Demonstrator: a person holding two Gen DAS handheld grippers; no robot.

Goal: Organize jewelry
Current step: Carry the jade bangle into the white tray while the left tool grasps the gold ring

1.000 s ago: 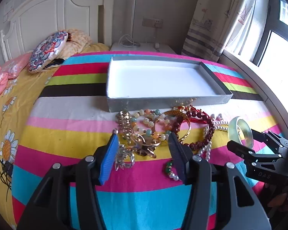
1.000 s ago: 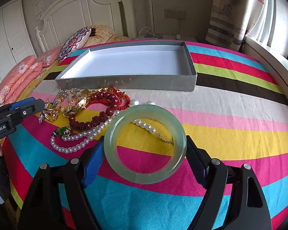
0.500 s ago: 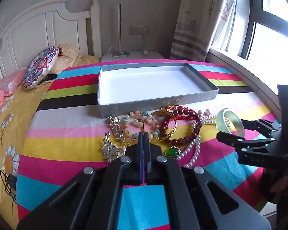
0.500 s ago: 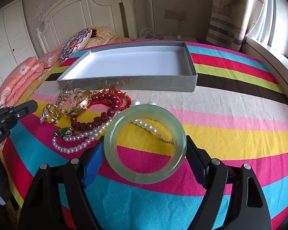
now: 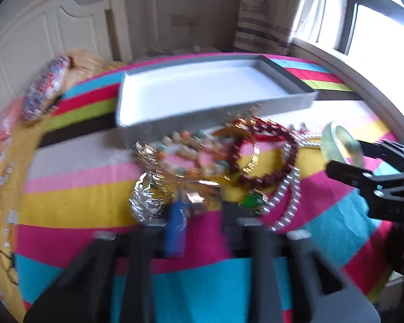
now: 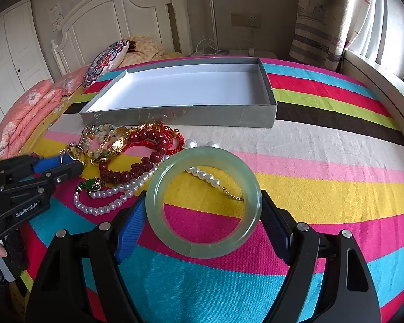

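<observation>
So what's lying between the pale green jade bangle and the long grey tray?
In the right wrist view, two loose white pearls and bare striped bedspread lie between the jade bangle and the grey tray.

Motion blur smears the left claw (image 5: 202, 215), hiding whether its pads touch the jewelry pile (image 5: 215, 161).

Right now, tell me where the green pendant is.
In the right wrist view the green pendant lies on the striped bedspread at the left, beside the pearl strand, just below the left gripper's fingers.
</observation>
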